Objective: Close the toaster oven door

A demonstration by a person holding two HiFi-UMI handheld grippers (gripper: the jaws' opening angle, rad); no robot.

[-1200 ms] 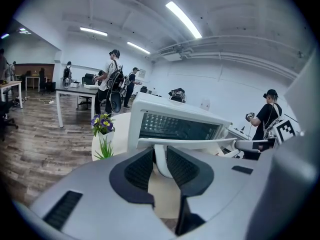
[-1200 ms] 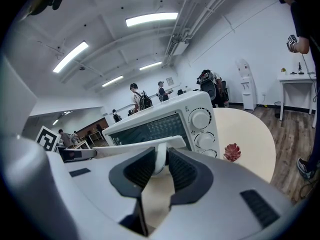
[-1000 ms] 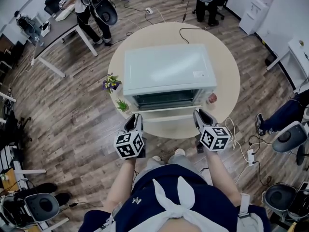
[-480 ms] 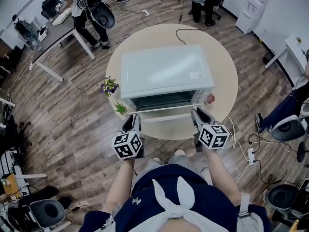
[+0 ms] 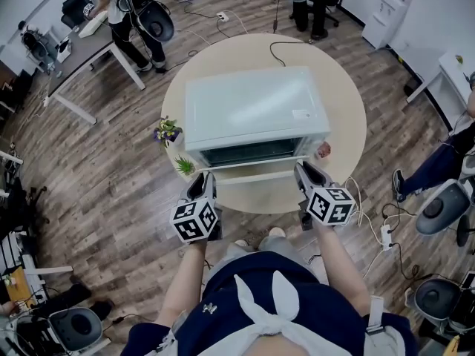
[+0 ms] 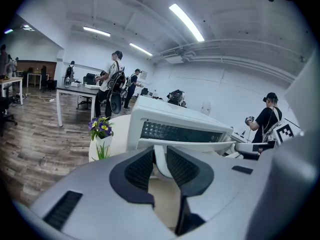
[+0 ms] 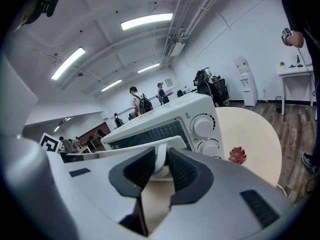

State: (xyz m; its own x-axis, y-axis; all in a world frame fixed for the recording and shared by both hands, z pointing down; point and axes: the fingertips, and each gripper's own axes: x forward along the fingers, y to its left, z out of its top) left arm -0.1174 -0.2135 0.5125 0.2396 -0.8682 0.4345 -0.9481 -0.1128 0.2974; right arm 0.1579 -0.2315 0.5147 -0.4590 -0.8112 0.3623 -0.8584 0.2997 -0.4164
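The left gripper [image 6: 160, 160] is clamped on the left end of the door handle [image 6: 200, 146], and the right gripper [image 7: 161, 163] on its right end. Neither has shifted over the last second. The door [image 5: 252, 170] still lies open, near level, before the toaster oven [image 5: 252, 110] on the round table [image 5: 345, 124], so the lift has probably not begun.

A round bench [image 5: 343, 153] carries a toaster oven [image 5: 252, 110]. Purple flowers [image 5: 168, 131] and a green plant [image 5: 184, 166] stand left of it, a red flower [image 5: 323, 150] right.
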